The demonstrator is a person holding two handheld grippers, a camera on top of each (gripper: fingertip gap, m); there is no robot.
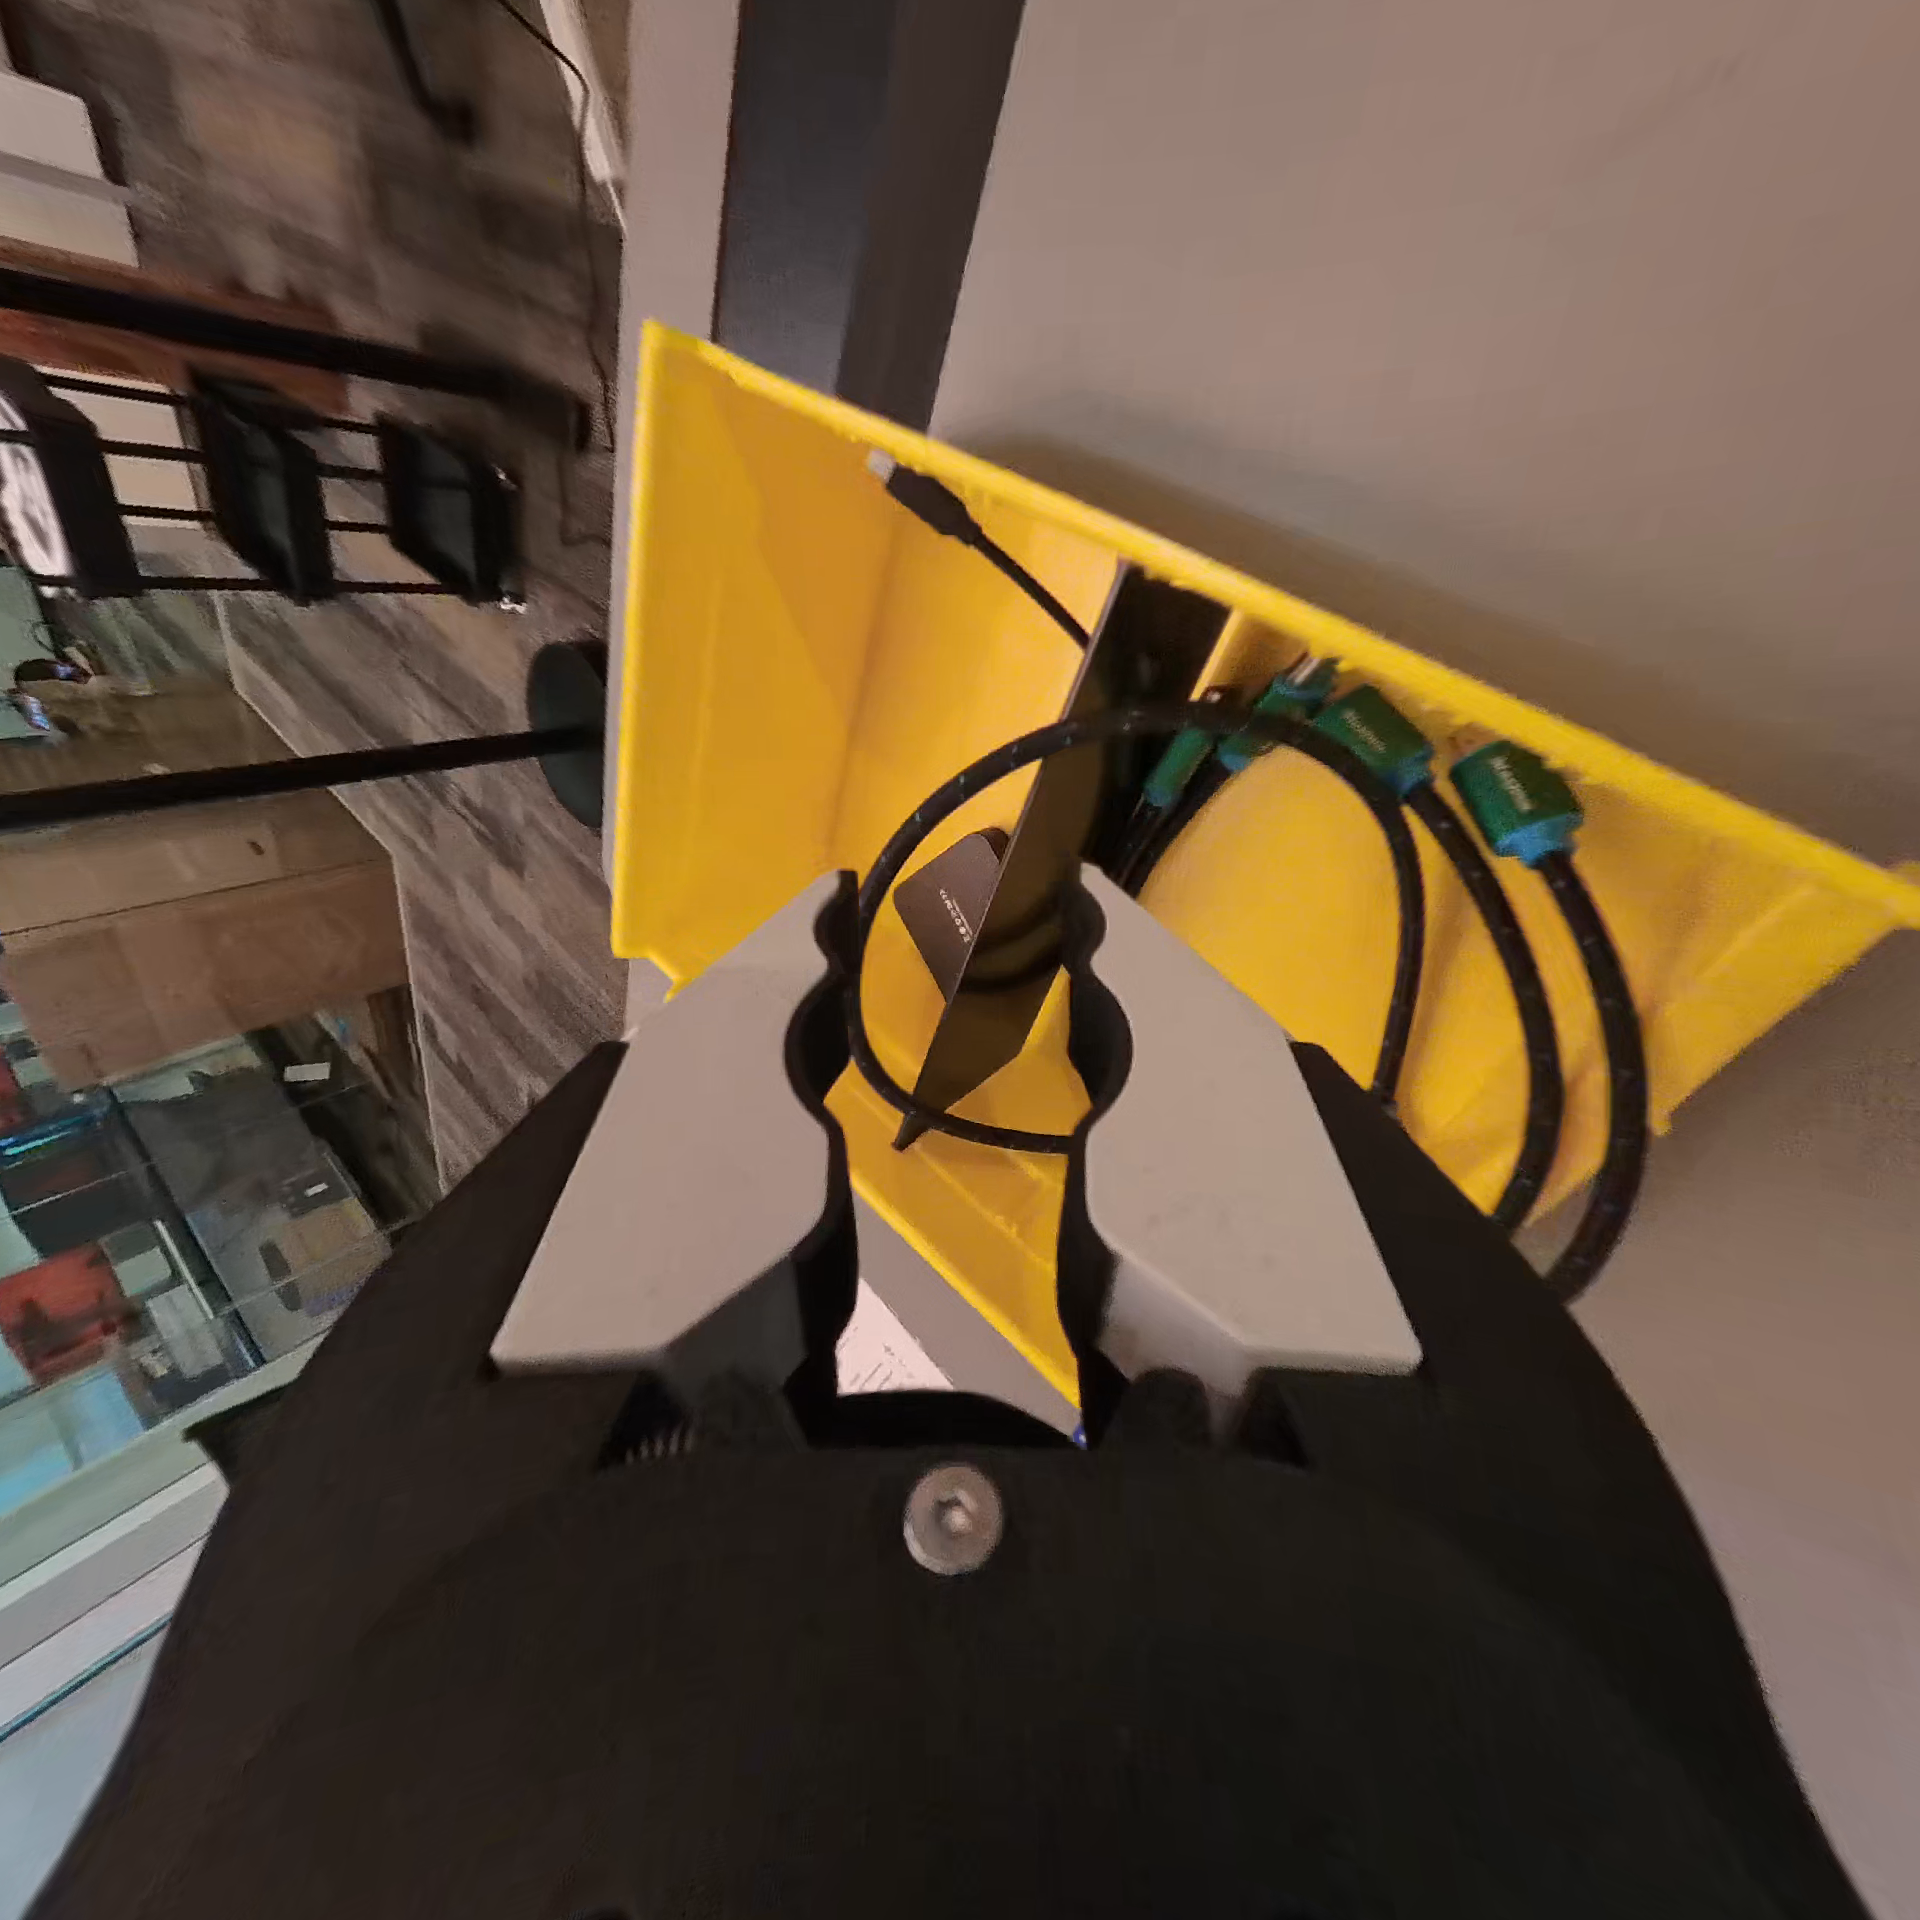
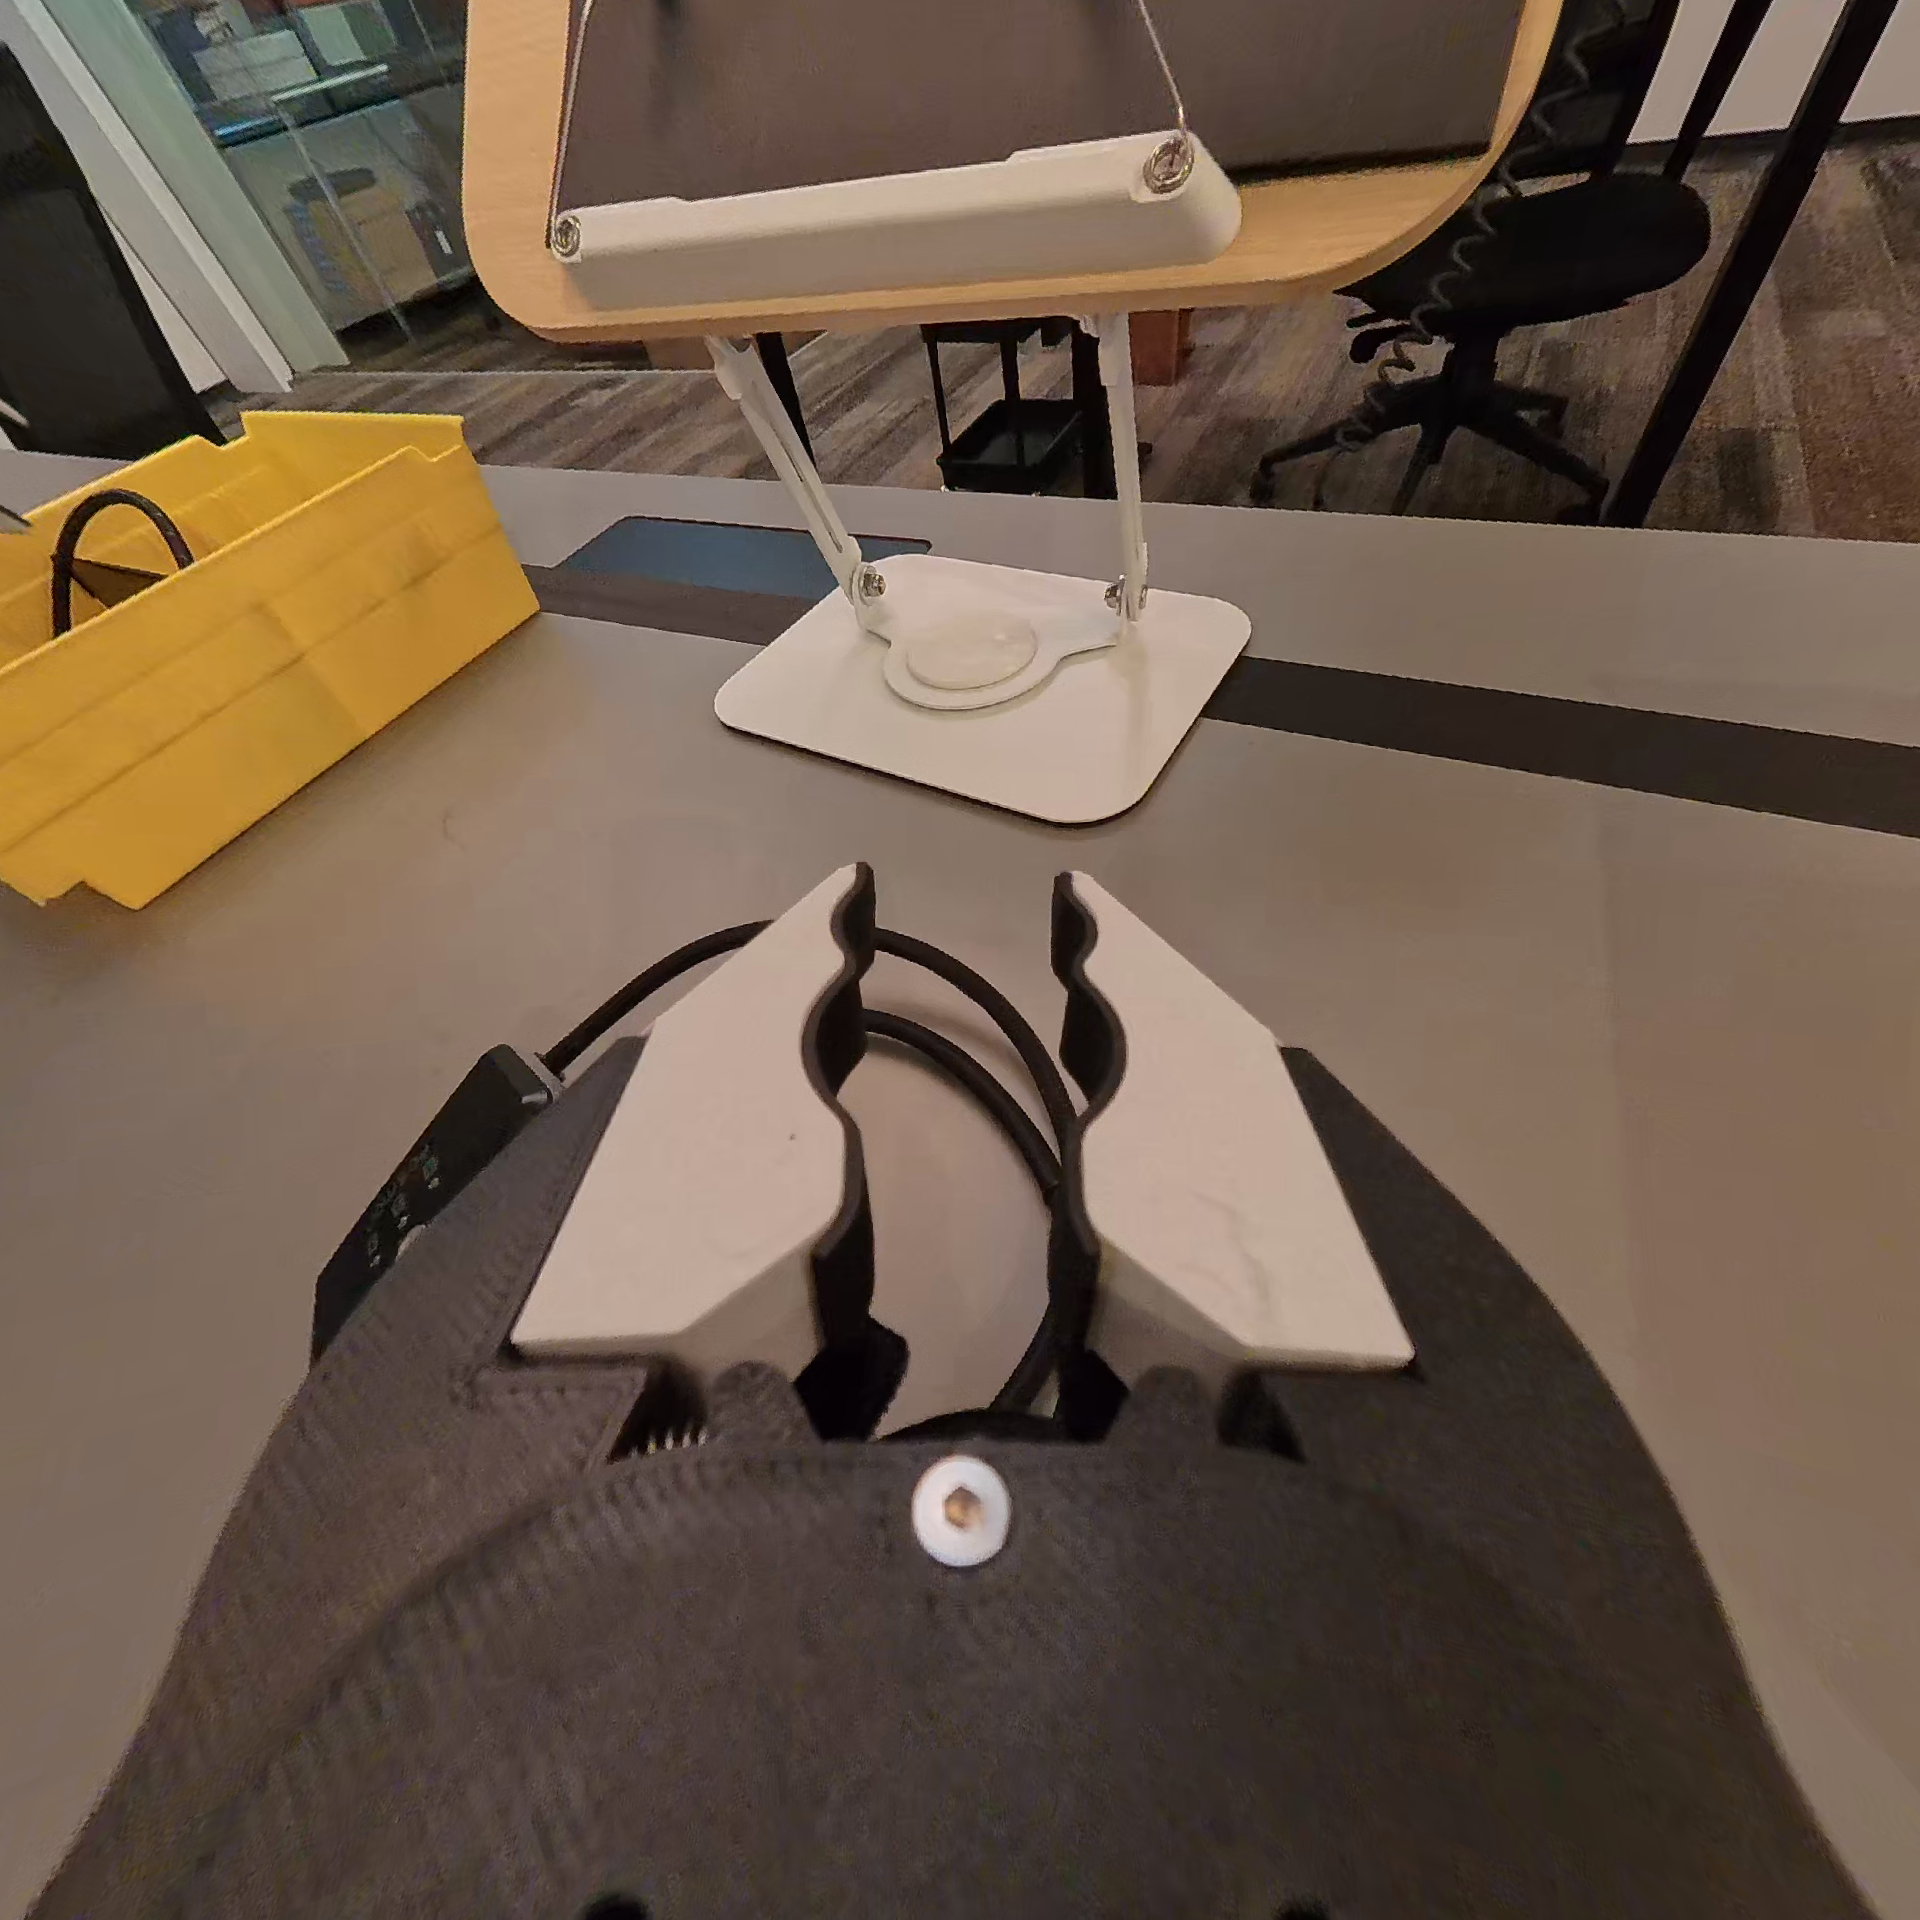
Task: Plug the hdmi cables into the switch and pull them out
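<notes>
In the left wrist view a yellow bin (image 1: 748, 644) holds several braided black HDMI cables (image 1: 1600, 1039) with green and blue plugs (image 1: 1371, 743). A flat black slab (image 1: 1049, 852) stands in the bin, with a thin USB lead (image 1: 904, 483) running from it. My left gripper (image 1: 966, 894) is open, its jaws on either side of the slab and a cable loop. In the right wrist view a black switch box (image 2: 436, 1174) lies on the table under the left finger. Its thin black cable (image 2: 997, 997) loops between the jaws of my open right gripper (image 2: 961, 883).
A white tablet stand (image 2: 987, 696) with a wooden frame stands on the grey table (image 2: 1455, 1039) straight ahead. The yellow bin (image 2: 260, 686) sits at the left. A black office chair (image 2: 1507, 312) is beyond the table's far edge. Left tips to right tips: about 45 centimetres.
</notes>
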